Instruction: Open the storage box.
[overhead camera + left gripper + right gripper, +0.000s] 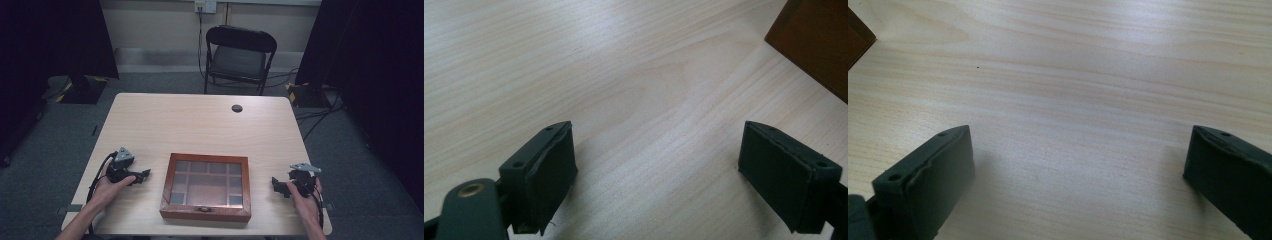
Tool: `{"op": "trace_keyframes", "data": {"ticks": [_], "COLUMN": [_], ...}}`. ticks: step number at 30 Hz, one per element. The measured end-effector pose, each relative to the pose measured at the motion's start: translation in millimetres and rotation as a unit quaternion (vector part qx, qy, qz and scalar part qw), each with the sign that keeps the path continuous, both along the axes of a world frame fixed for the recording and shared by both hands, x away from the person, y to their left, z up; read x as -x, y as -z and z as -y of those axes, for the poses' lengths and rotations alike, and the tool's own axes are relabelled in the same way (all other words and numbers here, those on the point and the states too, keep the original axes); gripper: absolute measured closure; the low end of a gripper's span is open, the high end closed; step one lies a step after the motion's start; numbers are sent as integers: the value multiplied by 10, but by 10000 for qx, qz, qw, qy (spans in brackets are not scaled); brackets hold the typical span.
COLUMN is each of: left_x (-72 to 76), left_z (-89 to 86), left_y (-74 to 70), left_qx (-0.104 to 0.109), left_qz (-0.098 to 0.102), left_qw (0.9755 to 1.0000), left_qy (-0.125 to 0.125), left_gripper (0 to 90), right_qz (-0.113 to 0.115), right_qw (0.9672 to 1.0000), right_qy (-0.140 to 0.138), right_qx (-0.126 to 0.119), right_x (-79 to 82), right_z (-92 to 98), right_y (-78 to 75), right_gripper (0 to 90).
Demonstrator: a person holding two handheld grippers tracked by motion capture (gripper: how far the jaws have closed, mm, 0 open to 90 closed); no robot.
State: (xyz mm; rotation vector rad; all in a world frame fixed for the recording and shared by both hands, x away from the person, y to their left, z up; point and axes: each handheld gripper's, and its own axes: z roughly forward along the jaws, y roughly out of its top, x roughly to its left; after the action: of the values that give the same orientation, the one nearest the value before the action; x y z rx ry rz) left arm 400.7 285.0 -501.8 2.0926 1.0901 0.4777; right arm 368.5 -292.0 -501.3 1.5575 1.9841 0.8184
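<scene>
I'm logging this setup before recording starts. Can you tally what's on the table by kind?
Wooden box with glass lid: 1
Handheld grippers: 2, the left gripper and the right gripper
Total: 3

I see a wooden box (206, 187) sitting flat on the tabletop (200, 125), close to its near edge and about midway between the left and right edges. It is reddish-brown, with a glass-paned lid that is shut; through the glass I make out a grid of compartments. A small metal clasp (203, 209) sits on its near side.
</scene>
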Motion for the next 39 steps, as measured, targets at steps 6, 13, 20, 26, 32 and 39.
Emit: {"op": "trace_keyframes", "data": {"ticks": [6, 13, 20, 26, 32, 39], "left_x": [14, 42, 123, 214, 247, 215], "left_z": [-24, -46, 47, 185, 326, 510], "left_y": [-28, -126, -274, -383, -468, -535], "left_qx": [91, 257, 702, 795, 1098, 1127], "left_qz": [-117, -231, -251, -78, -32, -10], "left_qw": [9999, 9994, 9964, 9940, 9886, 9830], "left_qy": [-25, 61, 401, 746, 1029, 1447], "left_gripper": [177, 217, 277, 312, 352, 372], "right_qz": [1, 2, 4, 3, 2, 3], "right_qw": [10000, 10000, 10000, 10000, 10000, 10000], "right_qy": [1, 0, -9, -9, -8, -6], "right_qx": [2, 1, 1, 1, 1, 0], "right_x": [0, 0, 0, -1, 0, 0], "right_z": [0, 0, 0, 0, -1, -1], "right_y": [0, 0, 0, 0, 0, 0], "right_gripper": [0, 0, 0, 0, 0, 0]}}
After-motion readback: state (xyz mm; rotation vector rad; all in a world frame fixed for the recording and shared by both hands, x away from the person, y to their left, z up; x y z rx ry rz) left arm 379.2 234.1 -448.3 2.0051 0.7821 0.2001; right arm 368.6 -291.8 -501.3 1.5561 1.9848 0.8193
